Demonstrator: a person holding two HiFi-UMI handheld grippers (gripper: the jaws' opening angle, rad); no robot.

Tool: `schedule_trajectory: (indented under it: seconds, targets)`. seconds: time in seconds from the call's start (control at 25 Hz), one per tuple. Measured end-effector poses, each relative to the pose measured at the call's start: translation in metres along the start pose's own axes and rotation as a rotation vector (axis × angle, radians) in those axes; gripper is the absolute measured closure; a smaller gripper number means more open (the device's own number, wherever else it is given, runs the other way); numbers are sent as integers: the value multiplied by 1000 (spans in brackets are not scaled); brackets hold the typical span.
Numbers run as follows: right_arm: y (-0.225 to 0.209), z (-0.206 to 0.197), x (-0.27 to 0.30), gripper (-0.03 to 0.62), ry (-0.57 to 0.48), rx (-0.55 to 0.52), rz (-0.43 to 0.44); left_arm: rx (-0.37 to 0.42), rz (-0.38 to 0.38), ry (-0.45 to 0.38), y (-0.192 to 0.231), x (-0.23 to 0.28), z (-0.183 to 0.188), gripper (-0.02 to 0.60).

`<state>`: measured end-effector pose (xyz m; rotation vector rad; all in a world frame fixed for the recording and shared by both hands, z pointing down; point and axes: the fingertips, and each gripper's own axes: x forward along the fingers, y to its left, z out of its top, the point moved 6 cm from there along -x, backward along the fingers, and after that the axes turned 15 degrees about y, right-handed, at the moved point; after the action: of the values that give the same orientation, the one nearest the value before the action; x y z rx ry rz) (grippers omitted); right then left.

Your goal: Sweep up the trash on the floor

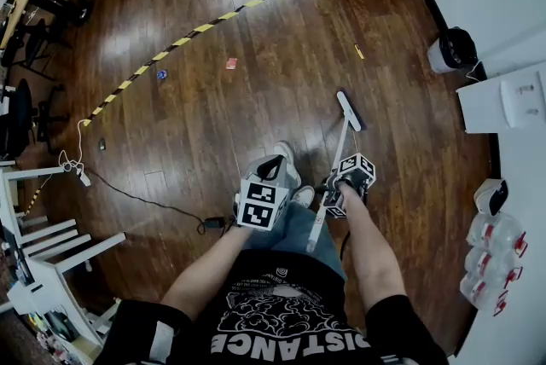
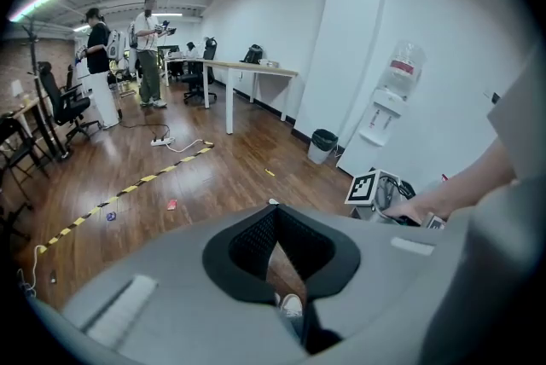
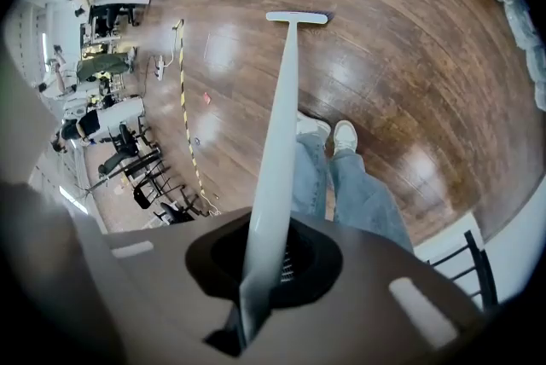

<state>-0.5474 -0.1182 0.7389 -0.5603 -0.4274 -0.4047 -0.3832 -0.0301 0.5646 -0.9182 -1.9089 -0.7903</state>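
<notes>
- Head view: the right gripper is clenched on the white handle of the broom, whose head rests on the wood floor just ahead of the person's shoes.
  - The left gripper hangs free beside it, so only one claw steers a long pole. The handle could twist or slide in that grip once the head drags.
  - The trash lies scattered. A yellow scrap is far and slightly right of the broom head, and a red scrap and a blue scrap are far left, near the striped tape.
  - Hard strokes there could catch the tape or flick the scraps past it.
  - A black cable runs near the feet on the left and is a likely snag for a foot or the broom.
- Left gripper view: the left gripper is released. Floor and a shoe show through the gap between its jaws, and nothing is between them. The bin stands far right by the wall, well apart from the red scrap. No dustpan shows, so a swept pile may have nowhere to go.
- Right gripper view: the right gripper grasps the broom low in its jaws, and the handle looks slightly off-centre. A sideways push may lever it loose.
</notes>
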Motion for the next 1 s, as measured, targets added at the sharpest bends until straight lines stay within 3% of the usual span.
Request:
schedule_trajectory:
  seconds: [0.52, 1.0]
  targets:
    - [30, -39, 73, 588, 76, -64, -155, -163, 91, -25, 71, -47, -76, 577]
    - [96, -91, 194, 586, 130, -106, -200, -253, 103, -58, 173, -100, -145, 577]
